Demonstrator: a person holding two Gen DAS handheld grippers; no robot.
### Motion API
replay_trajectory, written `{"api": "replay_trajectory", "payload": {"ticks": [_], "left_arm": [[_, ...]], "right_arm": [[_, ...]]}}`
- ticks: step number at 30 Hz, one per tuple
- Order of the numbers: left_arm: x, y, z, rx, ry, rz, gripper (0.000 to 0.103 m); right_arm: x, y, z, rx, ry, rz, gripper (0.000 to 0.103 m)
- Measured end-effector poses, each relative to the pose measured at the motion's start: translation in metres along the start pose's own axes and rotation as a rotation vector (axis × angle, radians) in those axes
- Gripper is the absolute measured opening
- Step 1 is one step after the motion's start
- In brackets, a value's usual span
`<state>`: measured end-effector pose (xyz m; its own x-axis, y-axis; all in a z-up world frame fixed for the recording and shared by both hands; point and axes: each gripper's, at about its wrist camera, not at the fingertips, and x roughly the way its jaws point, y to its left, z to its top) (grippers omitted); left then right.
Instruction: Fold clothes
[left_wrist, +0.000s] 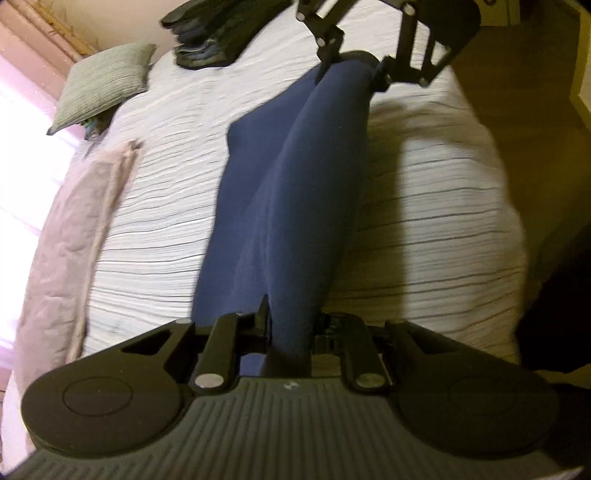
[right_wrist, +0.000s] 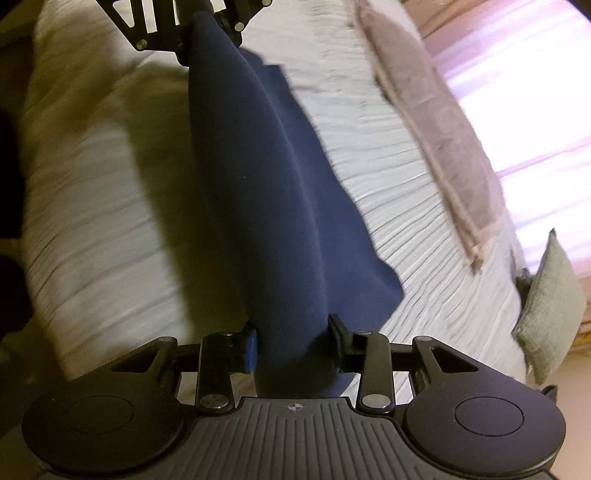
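Nearest in the left wrist view is the left gripper (left_wrist: 291, 325), its 2 jaws clamped on one end of a navy blue garment (left_wrist: 295, 192) that is bunched between them. From there the cloth runs forward, stretched taut above the bed, to the right gripper (left_wrist: 354, 66) at the far end, which pinches the other end the same way. So the garment hangs as a long band between the 2 grippers, with a loose flap dropping off its left edge toward the bedspread (left_wrist: 155, 206), a white cover with thin dark stripes. Going left to right in that view: a bright window area, a beige folded cloth (left_wrist: 70, 236) lying along the bed's left edge, a grey-green pillow (left_wrist: 103, 85) beyond it, a stack of dark folded clothes (left_wrist: 221, 33) at the far end of the bed, then the blue band, its shadow on the cover, and a brownish floor on the right. From the right wrist camera the order flips: shadowed bedspread (right_wrist: 92, 206) on the left, the right gripper (right_wrist: 291, 336) closed on the navy blue garment (right_wrist: 266, 184) close to the lens, the left gripper (right_wrist: 199, 26) gripping the far end at the top, then the beige folded cloth (right_wrist: 436, 122) and the grey-green pillow (right_wrist: 550, 310) on the right. The picture is blurred throughout.
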<state>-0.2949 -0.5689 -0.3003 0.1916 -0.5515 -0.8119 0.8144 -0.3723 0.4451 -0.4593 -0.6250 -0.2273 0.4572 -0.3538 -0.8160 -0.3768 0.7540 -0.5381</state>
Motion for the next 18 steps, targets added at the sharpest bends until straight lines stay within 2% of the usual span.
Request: {"api": "replay_trajectory", "payload": {"ticks": [6, 9, 15, 18], "left_arm": [[0.006, -0.048, 0.003, 0.012, 0.006, -0.028, 0.014], [0.014, -0.052, -0.008, 0.027, 0.010, -0.022, 0.014], [0.011, -0.061, -0.018, 0.007, 0.000, -0.019, 0.015], [0.012, -0.059, -0.015, -0.035, 0.013, -0.018, 0.020]], "right_arm": [[-0.009, 0.042, -0.010, 0.045, 0.065, 0.025, 0.036], [-0.009, 0.053, -0.004, 0.087, 0.087, 0.012, 0.036], [-0.008, 0.063, -0.005, 0.061, 0.094, -0.013, 0.040], [-0.012, 0.049, -0.024, 0.099, 0.094, 0.023, 0.044]]}}
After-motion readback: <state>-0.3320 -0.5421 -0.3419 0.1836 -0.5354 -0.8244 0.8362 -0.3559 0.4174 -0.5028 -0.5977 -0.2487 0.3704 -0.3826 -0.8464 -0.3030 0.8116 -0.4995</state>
